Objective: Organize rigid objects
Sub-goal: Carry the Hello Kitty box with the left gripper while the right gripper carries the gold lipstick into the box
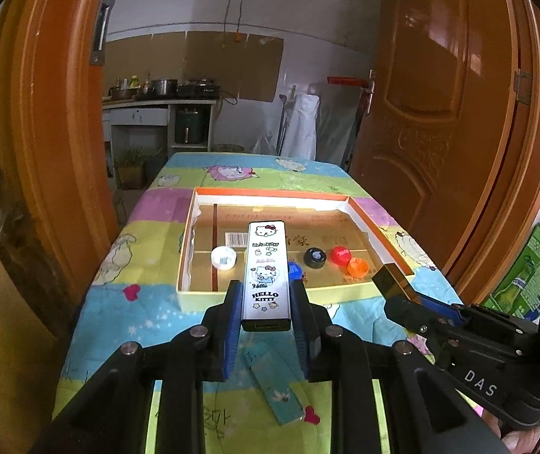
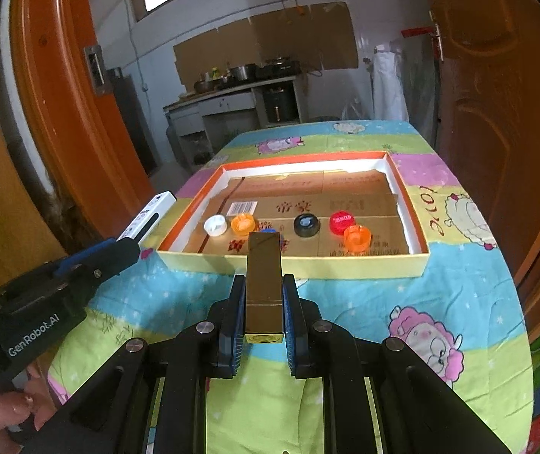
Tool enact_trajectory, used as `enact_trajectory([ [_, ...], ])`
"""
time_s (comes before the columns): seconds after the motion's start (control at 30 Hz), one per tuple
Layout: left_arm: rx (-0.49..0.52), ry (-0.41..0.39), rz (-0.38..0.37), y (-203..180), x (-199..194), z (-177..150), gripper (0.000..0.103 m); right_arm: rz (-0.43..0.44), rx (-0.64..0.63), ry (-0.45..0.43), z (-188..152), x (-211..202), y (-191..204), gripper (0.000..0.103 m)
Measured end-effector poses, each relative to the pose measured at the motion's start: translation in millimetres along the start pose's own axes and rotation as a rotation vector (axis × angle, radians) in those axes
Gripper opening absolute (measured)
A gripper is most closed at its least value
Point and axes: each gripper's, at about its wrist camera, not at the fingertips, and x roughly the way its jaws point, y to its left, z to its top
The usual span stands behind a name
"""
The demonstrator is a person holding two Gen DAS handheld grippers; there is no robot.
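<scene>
left hand-held gripper [image 1: 266, 302] pinching glossy white printed slab [image 1: 266, 265] | right hand-held gripper [image 2: 264, 299] pinching mirrored gold rectangular bar [image 2: 264, 280]

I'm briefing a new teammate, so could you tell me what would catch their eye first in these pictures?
The white Hello Kitty case clamped in the left tongs and the shiny gold box in the right tongs. Beyond them, bright bottle caps lie in the shallow cardboard tray on the cartoon-print cloth.

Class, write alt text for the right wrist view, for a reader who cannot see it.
The right gripper clamps a gold rectangular block just short of a shallow cardboard-lined box holding coloured bottle caps, on a cartoon-print cloth. At left, the left gripper holds a white Hello Kitty case.
</scene>
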Motion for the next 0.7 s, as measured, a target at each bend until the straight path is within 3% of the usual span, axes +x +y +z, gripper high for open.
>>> enact_trajectory([
  [0.7,0.014,-0.01,-0.035,-2.8,18.2,33.4,0.025,0.034,0.051,-0.05,32.9,0.5,-13.2,0.018],
])
